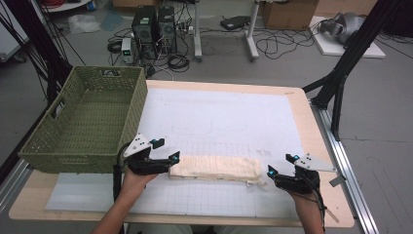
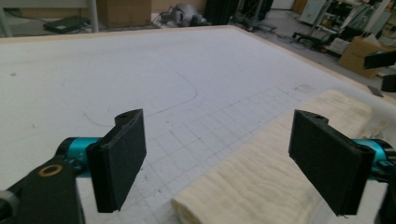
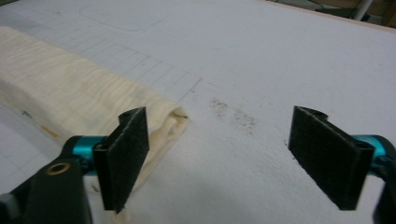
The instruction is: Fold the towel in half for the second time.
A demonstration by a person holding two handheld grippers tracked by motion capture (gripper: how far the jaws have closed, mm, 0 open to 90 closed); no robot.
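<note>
A wooden table (image 1: pixel 311 122) carries a white gridded mat (image 1: pixel 219 122) across most of its top. At the far left stands a green woven basket (image 1: pixel 87 122), its near right corner just beside the left gripper (image 1: pixel 165 157). On the near part of the mat lies a folded cream towel (image 1: pixel 216 168), stretched left to right between the two grippers. The left gripper sits at the towel's left end, its jaws spread wide apart; in the left gripper view the towel's (image 2: pixel 261 172) end lies on the mat between and below the jaws, with neither pad pressing on it. The right gripper (image 1: pixel 280 171) sits at the towel's right end, jaws also wide apart; in the right gripper view the towel's (image 3: pixel 70 93) folded end lies beside and behind the left-hand jaw, unclamped.
</note>
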